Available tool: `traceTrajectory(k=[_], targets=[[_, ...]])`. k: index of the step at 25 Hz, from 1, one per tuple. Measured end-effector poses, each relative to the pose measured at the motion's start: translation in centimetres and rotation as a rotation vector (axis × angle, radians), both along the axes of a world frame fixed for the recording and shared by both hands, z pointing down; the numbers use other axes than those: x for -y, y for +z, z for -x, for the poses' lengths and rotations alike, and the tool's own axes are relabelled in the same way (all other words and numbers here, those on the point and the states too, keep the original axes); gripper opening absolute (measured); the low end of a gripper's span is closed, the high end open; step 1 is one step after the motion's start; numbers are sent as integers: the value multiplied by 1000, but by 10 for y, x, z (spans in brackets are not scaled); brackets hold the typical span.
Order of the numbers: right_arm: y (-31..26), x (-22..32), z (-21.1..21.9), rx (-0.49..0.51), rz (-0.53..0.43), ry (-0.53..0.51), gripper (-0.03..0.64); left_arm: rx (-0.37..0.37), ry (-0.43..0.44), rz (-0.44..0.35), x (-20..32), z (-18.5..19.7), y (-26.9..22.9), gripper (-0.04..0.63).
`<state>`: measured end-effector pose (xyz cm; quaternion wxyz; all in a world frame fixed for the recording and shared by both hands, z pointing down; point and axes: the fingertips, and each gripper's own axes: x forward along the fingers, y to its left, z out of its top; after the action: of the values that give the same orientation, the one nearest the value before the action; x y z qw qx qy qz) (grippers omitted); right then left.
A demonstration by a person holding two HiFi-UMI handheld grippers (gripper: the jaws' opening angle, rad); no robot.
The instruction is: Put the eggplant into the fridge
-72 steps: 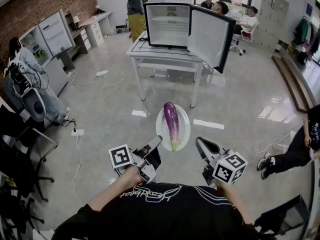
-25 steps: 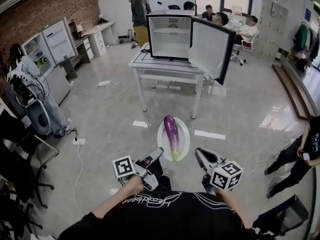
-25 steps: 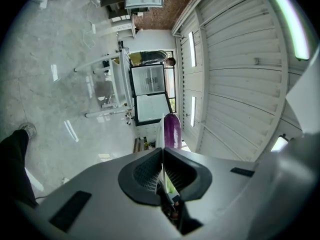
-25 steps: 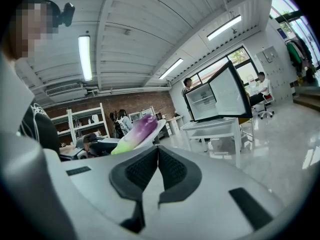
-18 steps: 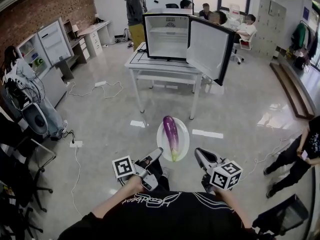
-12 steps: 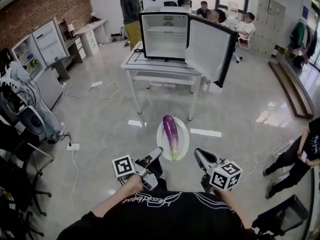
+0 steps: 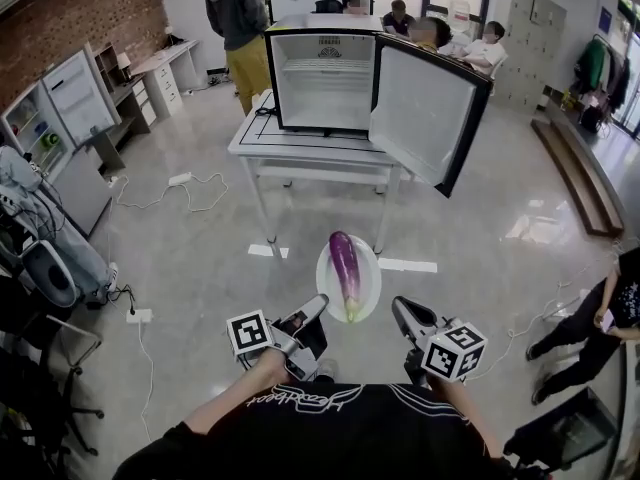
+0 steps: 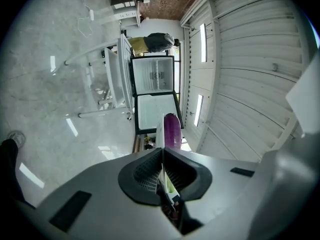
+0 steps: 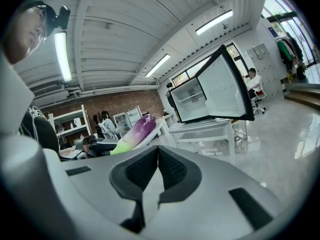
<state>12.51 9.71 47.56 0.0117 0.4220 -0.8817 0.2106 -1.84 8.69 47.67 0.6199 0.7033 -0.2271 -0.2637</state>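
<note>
Well, both forearms reach forward from the bottom of the head view, held low, each hand closed round its tool behind the marker cube. The left gripper (image 7: 314, 304) (image 8: 162, 152) angles inward. Its jaws are clamped on the near rim of a white plate (image 7: 326, 268) (image 8: 160, 130), which shows edge-on between the pads in the left gripper view. The eggplant (image 7: 345, 263) (image 8: 172, 130) (image 9: 134, 133) lies lengthwise on that plate just ahead of the left jaws, with its green stem end nearest them and its purple end pointing away.

The right gripper (image 7: 399, 306) (image 9: 157, 152) sits just beside the plate's right edge with its tips turned inward. Its jaws are pressed together with nothing between them (the eggplant shows off to their left in the right gripper view).

Well ahead of both pairs of jaws, a white table (image 7: 300, 150) carries the mini fridge (image 7: 320, 73) (image 8: 152, 76) (image 9: 192, 101), with its door (image 7: 425, 108) swung wide to the right.

Against the earlier head views, the fridge and table have grown larger and slid lower in the picture, so they are nearer. The grippers, plate and eggplant keep the same arrangement, and the plate is no more tilted than before.
</note>
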Motion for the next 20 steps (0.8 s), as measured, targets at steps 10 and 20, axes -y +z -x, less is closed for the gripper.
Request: traceTrajectory(k=[10,20], targets=[[-5,107,28,-27,17,5,8,-31,6,5,109,25,-5,21],[-6,189,54,-24,8,9,8,-34,2,-6,192,53,-4,21]])
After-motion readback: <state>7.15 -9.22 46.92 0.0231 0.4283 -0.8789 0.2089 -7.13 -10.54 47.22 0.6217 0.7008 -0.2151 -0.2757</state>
